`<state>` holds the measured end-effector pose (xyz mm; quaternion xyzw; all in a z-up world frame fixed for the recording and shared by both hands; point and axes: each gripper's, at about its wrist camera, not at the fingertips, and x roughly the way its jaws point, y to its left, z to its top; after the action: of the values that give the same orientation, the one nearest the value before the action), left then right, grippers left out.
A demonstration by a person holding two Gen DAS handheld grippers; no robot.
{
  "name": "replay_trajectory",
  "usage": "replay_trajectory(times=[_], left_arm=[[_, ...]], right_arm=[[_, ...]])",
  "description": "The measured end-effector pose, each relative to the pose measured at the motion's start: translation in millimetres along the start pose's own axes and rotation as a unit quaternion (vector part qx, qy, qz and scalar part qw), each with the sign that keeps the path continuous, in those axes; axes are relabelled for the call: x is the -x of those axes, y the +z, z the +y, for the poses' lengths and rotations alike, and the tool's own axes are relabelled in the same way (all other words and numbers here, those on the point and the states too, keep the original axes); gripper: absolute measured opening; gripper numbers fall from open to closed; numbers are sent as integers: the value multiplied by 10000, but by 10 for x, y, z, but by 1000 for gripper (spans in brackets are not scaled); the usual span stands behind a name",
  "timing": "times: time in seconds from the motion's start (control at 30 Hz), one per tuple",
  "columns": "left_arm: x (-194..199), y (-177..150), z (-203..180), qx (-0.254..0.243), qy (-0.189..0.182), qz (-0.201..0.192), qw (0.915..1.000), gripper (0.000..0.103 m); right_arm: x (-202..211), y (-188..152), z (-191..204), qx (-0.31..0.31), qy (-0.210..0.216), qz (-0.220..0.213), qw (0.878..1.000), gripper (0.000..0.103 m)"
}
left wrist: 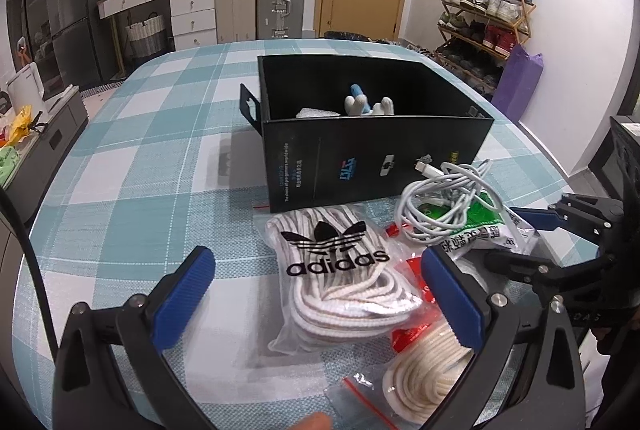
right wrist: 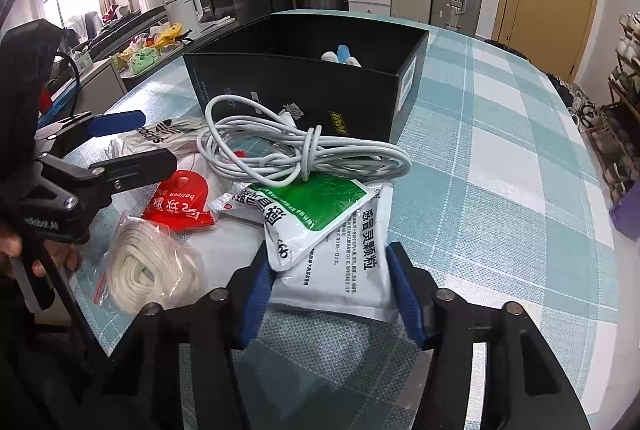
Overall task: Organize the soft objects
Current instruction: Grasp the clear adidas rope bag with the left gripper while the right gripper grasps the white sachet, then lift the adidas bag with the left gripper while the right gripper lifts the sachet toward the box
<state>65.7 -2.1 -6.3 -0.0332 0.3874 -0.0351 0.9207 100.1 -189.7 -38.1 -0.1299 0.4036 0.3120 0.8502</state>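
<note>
Right gripper [right wrist: 326, 294] straddling the white-and-green medicine sachets [right wrist: 332, 250]

Its blue pads flank the sachets at lower centre, contact unclear; left gripper [left wrist: 320, 302] spread above the bagged white laces [left wrist: 340, 282]; open black cardboard box [right wrist: 304, 86] behind.

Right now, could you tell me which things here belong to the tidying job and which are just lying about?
Job:
black box
white cable
medicine sachets, between the right gripper jaws
laces bag
rope bag
red packet

Lying about:
suitcases
shoe rack
kettle
</note>
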Motion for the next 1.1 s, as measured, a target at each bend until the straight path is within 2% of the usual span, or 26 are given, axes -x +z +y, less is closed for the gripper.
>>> replay_trajectory(times=[0.2,0.33,0.47,0.63,0.77,0.83,1.1], left_arm=[[-7,-18,-16,-82,-12,39,10000,100],[-28,-34,-13,-74,-138,154,9998,82],[-8,-49,7,-11,-244,163,9996,59],[41,-59,47,60,-215,110,9997,45],[63,-66,78,126,-256,74,9996,41],[78,-74,86,130,-261,52,9996,41],[218,-80,127,122,-253,-132,9995,40]], right_arm=[[13,-3,-24,17,53,12,10000,54],[42,-17,-52,41,41,19,10000,52],[85,-40,-90,90,8,20,10000,51],[132,-78,-157,122,-37,29,9999,51],[178,-104,-225,74,-63,-7,10000,51],[207,-113,-257,21,34,-37,10000,51],[262,-134,-293,78,-29,-22,10000,51]])
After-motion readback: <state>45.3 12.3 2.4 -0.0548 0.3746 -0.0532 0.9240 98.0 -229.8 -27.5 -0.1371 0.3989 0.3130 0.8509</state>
